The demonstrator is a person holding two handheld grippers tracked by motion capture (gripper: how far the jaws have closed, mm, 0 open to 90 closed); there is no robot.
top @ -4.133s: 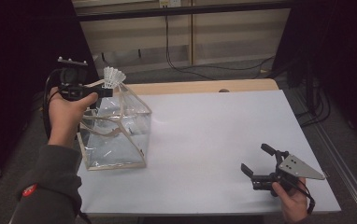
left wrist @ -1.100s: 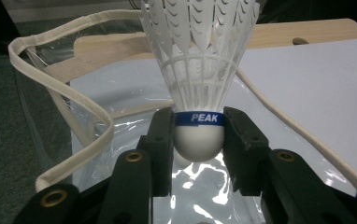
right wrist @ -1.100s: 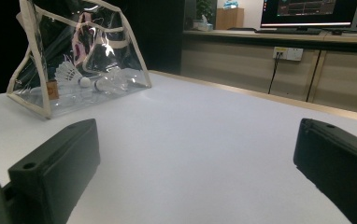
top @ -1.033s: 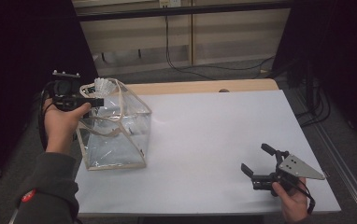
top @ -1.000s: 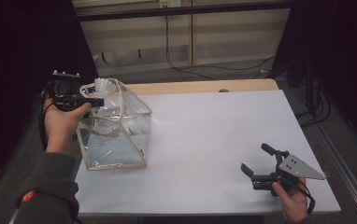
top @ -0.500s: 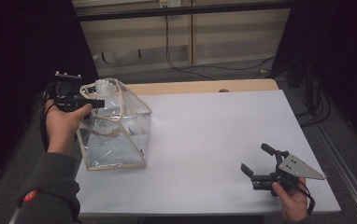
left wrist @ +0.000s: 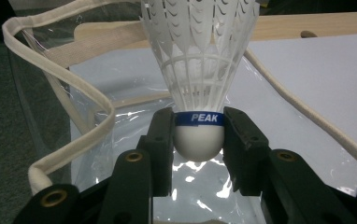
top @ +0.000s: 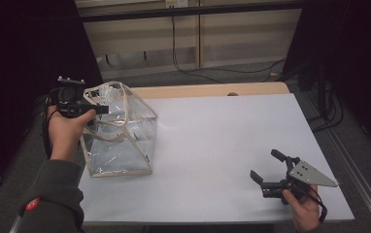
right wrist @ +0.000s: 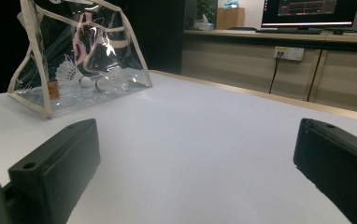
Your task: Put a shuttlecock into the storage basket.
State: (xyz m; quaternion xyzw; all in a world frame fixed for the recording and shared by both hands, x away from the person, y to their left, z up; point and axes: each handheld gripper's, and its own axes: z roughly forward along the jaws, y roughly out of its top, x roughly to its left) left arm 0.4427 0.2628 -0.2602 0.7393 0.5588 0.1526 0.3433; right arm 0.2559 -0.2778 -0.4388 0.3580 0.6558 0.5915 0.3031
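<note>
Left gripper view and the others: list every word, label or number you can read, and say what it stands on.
"PEAK": white letters on the blue band around the cork of the shuttlecock held in the left gripper.
Monitor at the back of the right gripper view: coloured screen content, too small to read.
Red round badge on the person's left sleeve: too blurred to read.
Small brown tag on the clear bag: nothing legible.

Shuttlecocks: three — one white shuttlecock (left wrist: 199, 70) clamped at its cork in the left claw (left wrist: 198, 144), two shuttlecocks (right wrist: 92, 78) lying inside the bag
Bags: one clear bag (top: 120, 133) with cream trim
Claws: two — left, and right claw (top: 267, 171) spread wide
Tables: one white table (top: 222, 141)
Monitors: one monitor (right wrist: 307, 11)
</note>
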